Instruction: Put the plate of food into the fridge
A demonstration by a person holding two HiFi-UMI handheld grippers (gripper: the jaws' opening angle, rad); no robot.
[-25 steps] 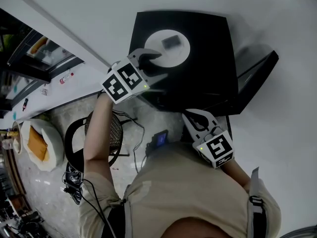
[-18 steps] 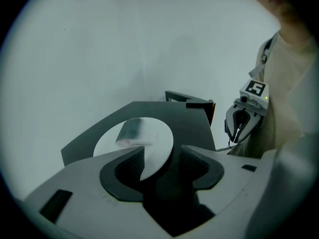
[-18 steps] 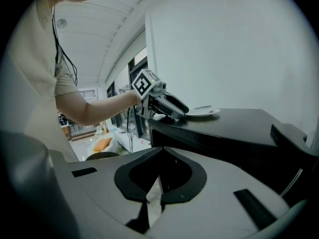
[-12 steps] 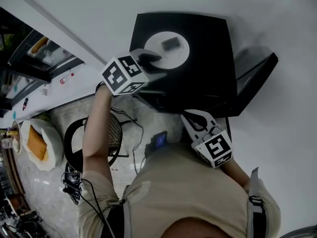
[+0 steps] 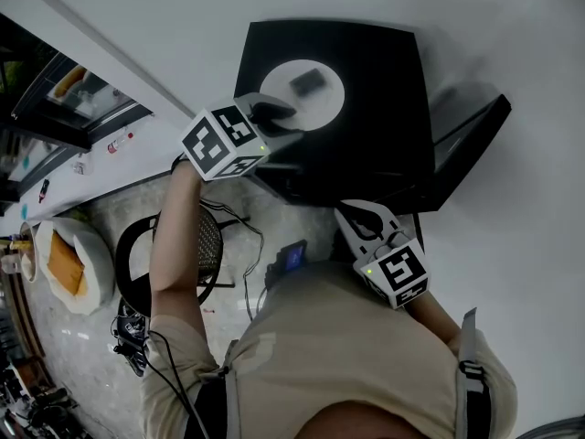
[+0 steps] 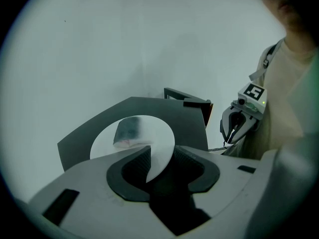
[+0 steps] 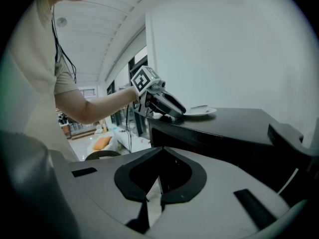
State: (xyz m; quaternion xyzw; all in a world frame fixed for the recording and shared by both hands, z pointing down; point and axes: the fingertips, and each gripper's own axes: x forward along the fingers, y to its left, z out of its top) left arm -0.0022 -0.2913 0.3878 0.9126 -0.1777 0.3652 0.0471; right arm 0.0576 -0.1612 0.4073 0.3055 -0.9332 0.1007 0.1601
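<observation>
Left gripper view shows the left hand-held gripper [image 6: 160, 154], whose jaws have just been closing, pinching the near rim of the white plate [image 6: 160, 131]. The food [image 6: 128, 132] lies further back on it. The plate rests on top of the black fridge [image 6: 192, 123], whose door [image 5: 468, 140] stands open. The right hand-held gripper [image 7: 155, 179] hangs pressed together and empty by the person's body. With only this edge grip, the plate could tilt on lifting and the food slide off.
</observation>
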